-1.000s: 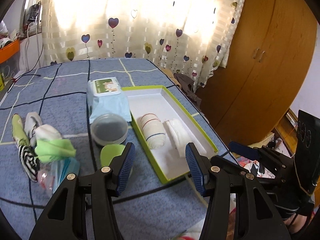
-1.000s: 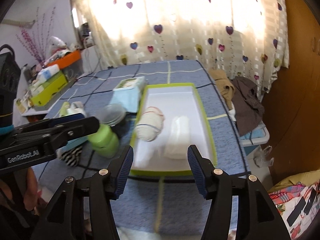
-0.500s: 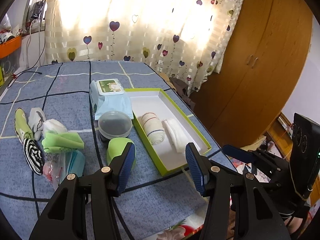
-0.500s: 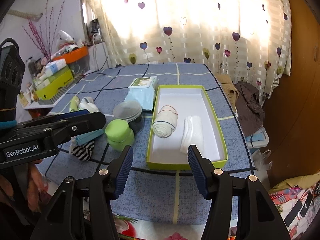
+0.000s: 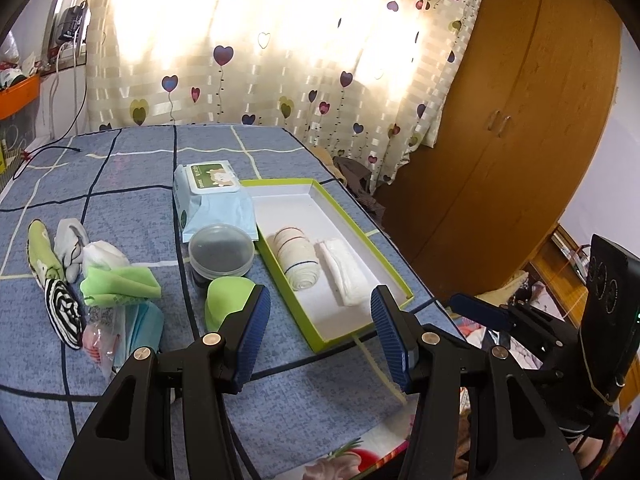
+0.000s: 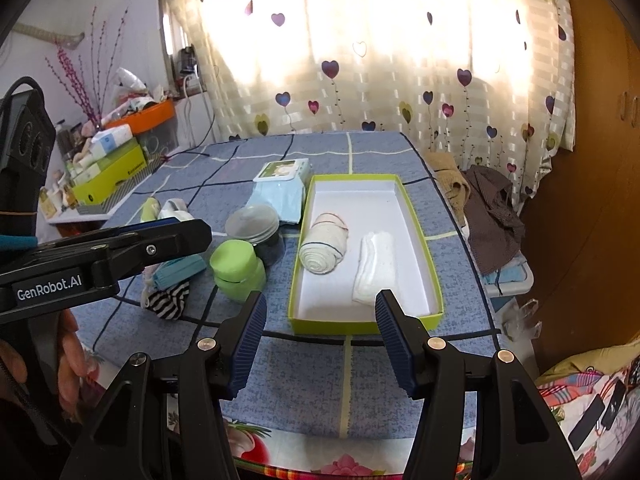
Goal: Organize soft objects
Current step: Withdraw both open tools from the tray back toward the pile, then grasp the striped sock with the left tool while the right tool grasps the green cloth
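The left gripper (image 5: pixel 320 330) and the right gripper (image 6: pixel 318 334) both stand with jaws wide apart and nothing between them, held back over the near edge of the blue checked bedspread (image 5: pixel 132 176), probably so the whole layout can be taken in before the next pick. Largest on the cloth is the green-rimmed box (image 5: pixel 404 286), set lengthwise away from the grippers, likely as the place for the sorted soft items. Already in it lie a rolled striped sock (image 5: pixel 296 258) and, just beside it, a folded white cloth (image 5: pixel 344 270), side by side, leaving the far half free. Against the box's left wall sits a wipes pack (image 5: pixel 212 200), with a clear-lidded tub (image 5: pixel 221 252) and a green jar (image 5: pixel 226 300) in front of it. Further left the loose soft things wait in a heap: a green cloth (image 5: pixel 120 286), a white bundle (image 5: pixel 104 254), a zebra-striped sock (image 5: pixel 64 312) and a green sock (image 5: pixel 40 254).
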Action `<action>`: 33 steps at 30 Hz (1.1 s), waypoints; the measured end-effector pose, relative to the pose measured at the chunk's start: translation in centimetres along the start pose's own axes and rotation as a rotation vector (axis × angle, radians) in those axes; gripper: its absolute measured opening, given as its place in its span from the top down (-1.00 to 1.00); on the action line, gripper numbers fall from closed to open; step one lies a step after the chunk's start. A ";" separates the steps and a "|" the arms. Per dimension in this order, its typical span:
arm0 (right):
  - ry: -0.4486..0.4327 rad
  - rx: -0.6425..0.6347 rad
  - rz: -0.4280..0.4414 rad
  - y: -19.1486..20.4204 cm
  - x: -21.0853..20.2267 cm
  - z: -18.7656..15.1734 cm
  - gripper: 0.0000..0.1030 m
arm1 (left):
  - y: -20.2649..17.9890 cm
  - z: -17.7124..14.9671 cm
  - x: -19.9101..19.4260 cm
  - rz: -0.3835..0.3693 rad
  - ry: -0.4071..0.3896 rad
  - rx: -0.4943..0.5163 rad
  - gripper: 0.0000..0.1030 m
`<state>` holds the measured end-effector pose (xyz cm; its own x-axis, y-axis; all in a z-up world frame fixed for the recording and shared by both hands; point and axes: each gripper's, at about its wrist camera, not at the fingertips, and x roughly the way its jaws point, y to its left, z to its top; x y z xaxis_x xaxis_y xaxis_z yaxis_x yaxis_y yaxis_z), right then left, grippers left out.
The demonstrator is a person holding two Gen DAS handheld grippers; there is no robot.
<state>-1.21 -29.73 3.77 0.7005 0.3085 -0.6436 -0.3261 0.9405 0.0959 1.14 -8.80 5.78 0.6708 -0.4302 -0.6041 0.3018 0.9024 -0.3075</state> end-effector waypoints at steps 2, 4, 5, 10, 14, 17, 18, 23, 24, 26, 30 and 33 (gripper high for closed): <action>-0.005 0.007 0.001 -0.4 -0.2 -0.1 -0.10 | -0.1 -0.1 -0.1 0.017 -0.002 0.001 -0.04; -0.007 0.007 0.000 -0.7 -0.3 -0.2 -0.10 | 0.0 -0.2 -0.3 0.032 -0.007 -0.006 -0.04; -0.008 0.007 0.001 -0.8 -0.3 -0.1 -0.10 | 0.2 -0.4 -0.3 0.047 -0.008 -0.014 -0.04; -0.009 -0.004 0.013 -0.9 0.0 0.1 -0.10 | 1.3 -0.8 -0.4 0.094 -0.003 -0.048 -0.04; -0.004 -0.024 0.031 -0.4 0.5 0.6 -0.10 | 2.6 -1.2 -0.8 0.126 -0.014 -0.078 -0.04; 0.003 -0.046 0.046 0.1 1.1 1.0 -0.10 | 3.9 -1.6 -1.4 0.157 -0.025 -0.110 -0.04; 0.004 -0.052 0.053 0.2 1.2 1.2 -0.10 | 4.5 -1.8 -1.5 0.169 -0.028 -0.122 -0.04; 0.017 -0.067 0.070 1.2 2.6 1.9 -0.10 | 7.6 -2.3 -2.1 0.218 -0.032 -0.180 -0.04; 0.019 -0.069 0.074 1.6 2.9 2.1 -0.10 | 8.2 -2.3 -2.3 0.225 -0.035 -0.188 -0.04; 0.026 -0.080 0.084 2.3 3.5 2.5 -0.10 | 9.5 -2.4 -2.5 0.238 -0.040 -0.208 -0.04; 0.043 -0.114 0.096 4.1 4.6 3.1 -0.10 | 12.0 -2.7 -2.6 0.257 -0.038 -0.250 -0.04; 0.055 -0.139 0.108 5.3 5.3 3.4 -0.10 | 13.5 -2.7 -2.5 0.259 -0.037 -0.277 -0.04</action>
<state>2.98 -22.66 3.48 0.6220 0.3944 -0.6764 -0.4843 0.8726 0.0634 1.74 4.36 1.19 0.7262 -0.1827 -0.6628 -0.0722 0.9384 -0.3378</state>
